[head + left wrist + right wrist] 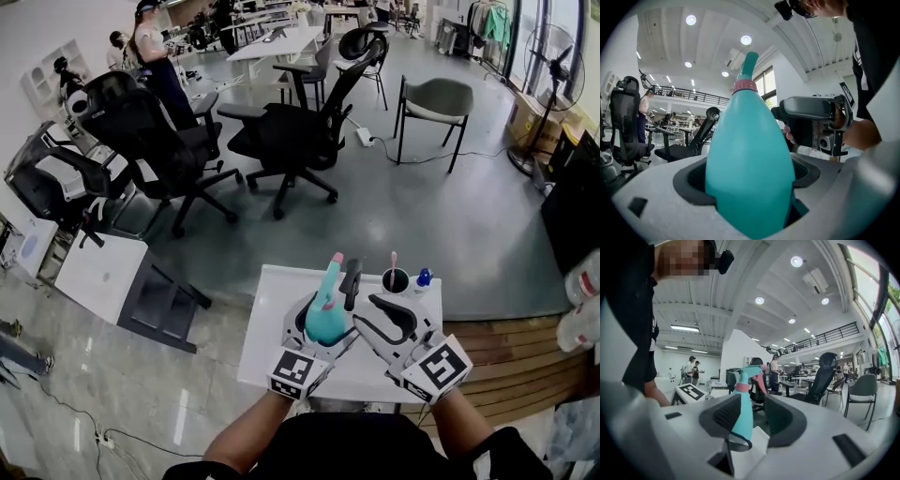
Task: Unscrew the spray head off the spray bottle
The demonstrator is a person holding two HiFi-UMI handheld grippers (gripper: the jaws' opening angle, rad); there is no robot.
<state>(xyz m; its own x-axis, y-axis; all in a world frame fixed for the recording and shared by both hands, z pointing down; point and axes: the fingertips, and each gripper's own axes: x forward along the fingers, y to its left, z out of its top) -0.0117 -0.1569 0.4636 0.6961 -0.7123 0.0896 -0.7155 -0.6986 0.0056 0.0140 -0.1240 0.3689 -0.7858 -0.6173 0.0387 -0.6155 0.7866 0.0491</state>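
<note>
Reaching over the near edge of the white desk point(272, 323), both bare forearms come up from the bottom of the head view, each hand behind its marker cube. The left gripper point(319, 330) sits low and points away from the person, its fingers point(689, 180) closed on the wide lower body of the spray bottle point(750, 154), which stands upright in them. The right gripper point(367, 295) is just beside it on the right and angled in towards the bottle's top. Its fingers point(785, 420) stand well apart with nothing pressed between them, and the bottle shows through the gap, beyond them.

The left fingers hide the bottle's base, so I cannot tell whether it rests on the desk or is held above it. From the left gripper view the trigger is out of sight.

The bottle is teal and pear-shaped, narrowing to a pink collar point(744, 86). The spray head point(749, 374), teal with a pink trigger, is on the neck. Behind it on the desk are a dark cup point(396, 279) and a small blue object point(424, 277), too small to identify.
</note>
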